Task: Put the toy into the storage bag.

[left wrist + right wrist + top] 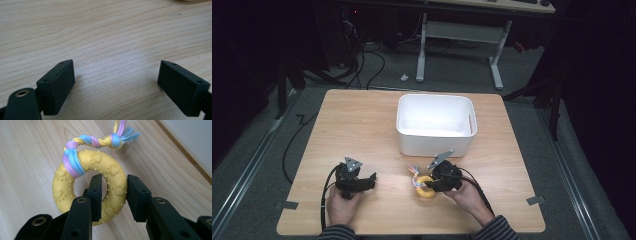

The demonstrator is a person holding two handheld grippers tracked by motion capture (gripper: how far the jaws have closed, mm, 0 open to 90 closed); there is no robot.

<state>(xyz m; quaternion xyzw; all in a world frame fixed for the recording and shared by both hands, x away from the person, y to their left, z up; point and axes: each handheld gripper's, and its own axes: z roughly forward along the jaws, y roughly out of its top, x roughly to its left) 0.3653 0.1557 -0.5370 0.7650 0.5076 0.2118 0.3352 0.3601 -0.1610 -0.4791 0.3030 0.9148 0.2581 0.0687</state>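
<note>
Where jaws pinch: paw-print ring [90, 187]

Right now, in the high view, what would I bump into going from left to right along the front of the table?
Left tongs, open over bare wood → yellow ring toy with its braided rope → right tongs, closed on the ring.

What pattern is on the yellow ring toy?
Raised paw prints and small dots on the ring toy; right gripper view shows it best.
</note>
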